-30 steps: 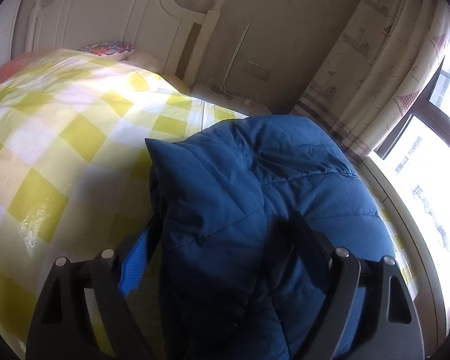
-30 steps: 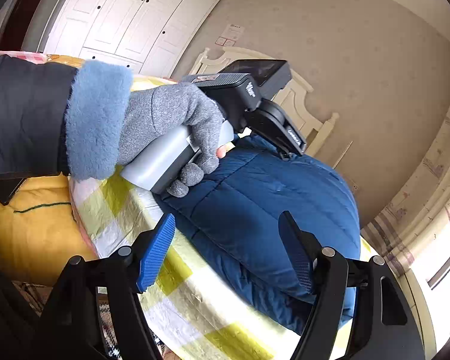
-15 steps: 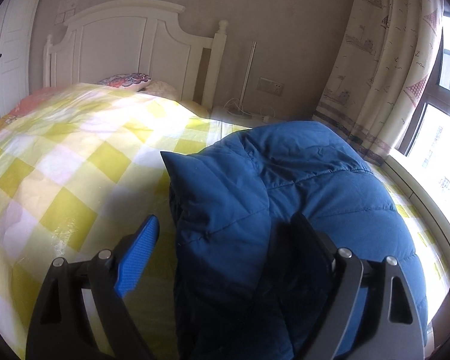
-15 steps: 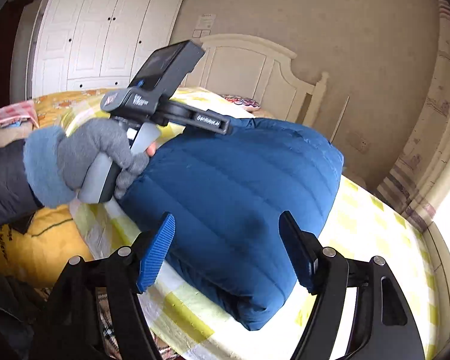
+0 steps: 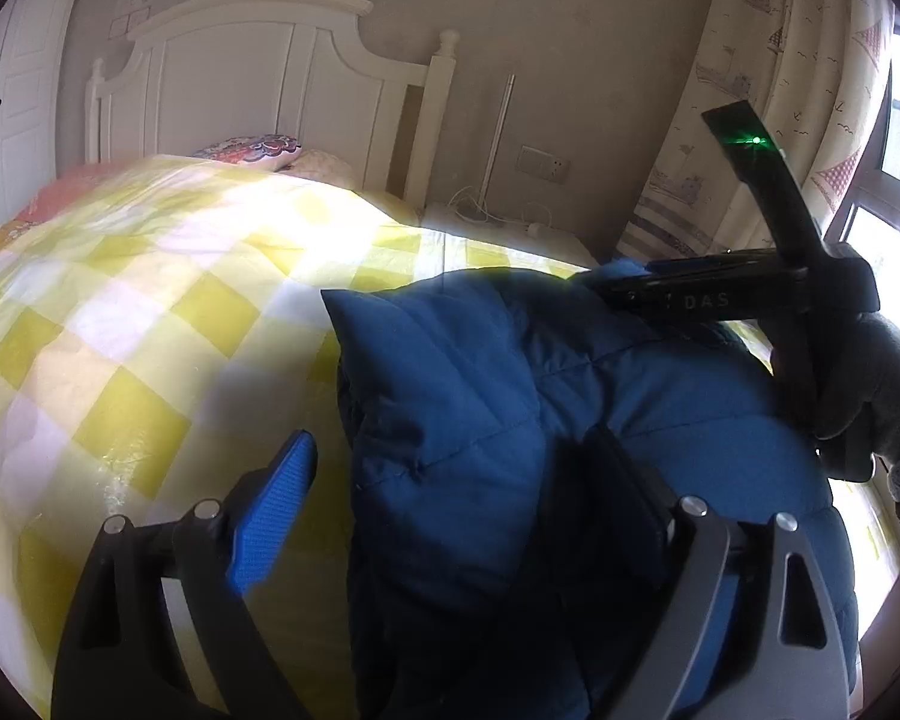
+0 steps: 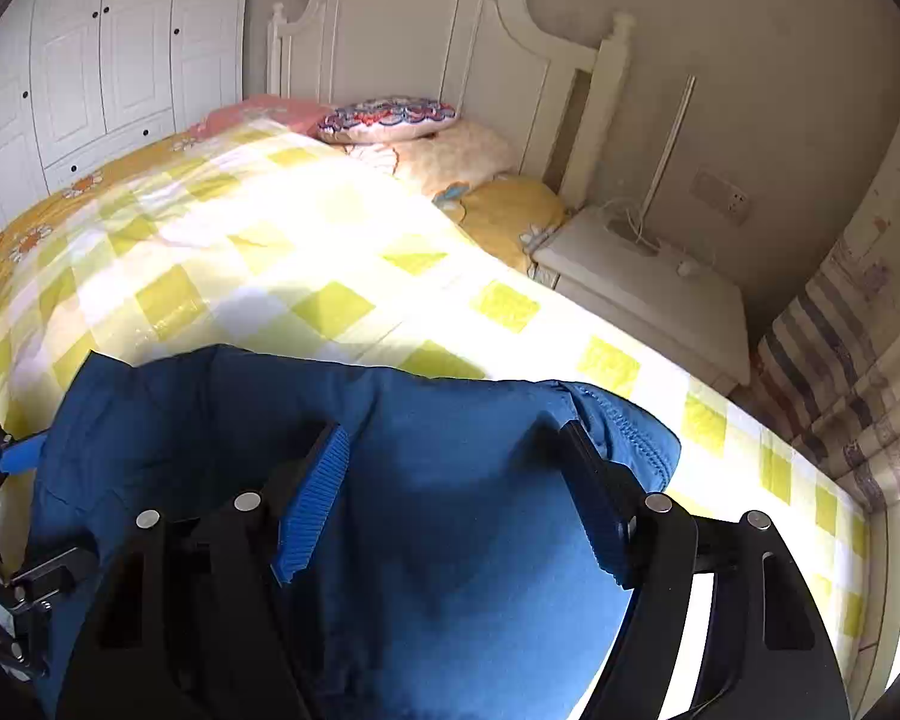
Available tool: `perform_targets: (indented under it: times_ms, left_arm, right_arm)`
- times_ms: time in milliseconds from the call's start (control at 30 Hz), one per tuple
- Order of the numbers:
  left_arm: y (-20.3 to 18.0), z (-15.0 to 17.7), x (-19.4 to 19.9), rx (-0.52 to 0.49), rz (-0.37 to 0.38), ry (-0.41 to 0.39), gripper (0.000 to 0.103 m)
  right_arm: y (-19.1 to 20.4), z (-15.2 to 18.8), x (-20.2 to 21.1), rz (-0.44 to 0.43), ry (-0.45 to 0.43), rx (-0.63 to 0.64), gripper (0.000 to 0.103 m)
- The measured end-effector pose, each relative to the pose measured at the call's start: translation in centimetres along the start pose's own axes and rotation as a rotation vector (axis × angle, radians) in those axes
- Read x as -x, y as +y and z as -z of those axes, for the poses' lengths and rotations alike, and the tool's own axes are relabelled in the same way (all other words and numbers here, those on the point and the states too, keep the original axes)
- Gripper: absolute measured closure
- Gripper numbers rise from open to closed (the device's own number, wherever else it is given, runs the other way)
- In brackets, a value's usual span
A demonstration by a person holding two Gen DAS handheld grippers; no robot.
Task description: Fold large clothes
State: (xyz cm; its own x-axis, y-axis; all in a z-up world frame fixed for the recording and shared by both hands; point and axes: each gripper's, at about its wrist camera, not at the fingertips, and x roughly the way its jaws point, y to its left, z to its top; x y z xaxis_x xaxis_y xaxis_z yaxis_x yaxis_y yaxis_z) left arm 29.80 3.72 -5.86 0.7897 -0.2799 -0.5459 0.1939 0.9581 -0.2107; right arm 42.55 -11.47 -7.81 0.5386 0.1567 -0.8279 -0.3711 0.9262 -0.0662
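**Q:** What does your left camera show?

**A:** My left gripper (image 5: 450, 510) has its jaws wide apart, gripping nothing. One finger hangs over the yellow checked bedspread (image 5: 150, 324), the other over a padded blue jacket (image 5: 480, 396). The jacket lies bunched in a thick mound on the bed, toward the window side. Beyond it my right hand (image 5: 870, 384), in a grey glove, carries the other tool above the jacket's far edge. A white headboard (image 5: 258, 60) stands behind.

**Q:** And your right camera?

**A:** My right gripper (image 6: 456, 504) also has its jaws apart, poised over the jacket (image 6: 438, 540) and not pinching it. A stitched edge shows near the right finger. Pillows (image 6: 390, 117) and a white nightstand (image 6: 648, 288) sit further off.

**Q:** How far along is the folding?

**A:** I judge it well along: the jacket looks doubled into a compact bundle. It is puffy and uneven, so pressing flat or one more fold may remain.
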Motion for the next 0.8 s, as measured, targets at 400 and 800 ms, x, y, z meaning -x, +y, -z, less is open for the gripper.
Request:
perform_targets:
  times_ms: [400,800]
  left_arm:
    - [5.5,0.0,2.3,0.185,0.181,0.076,0.012]
    - [6.9,4.5,-0.7,0.334,0.503,0.358,0.002]
  right_arm:
    - [-3.2,9.8,12.5,-0.204,-0.317,-0.294,0.008]
    - [-1.7,24.3,10.4,-0.610,-0.105,-0.530,0.006]
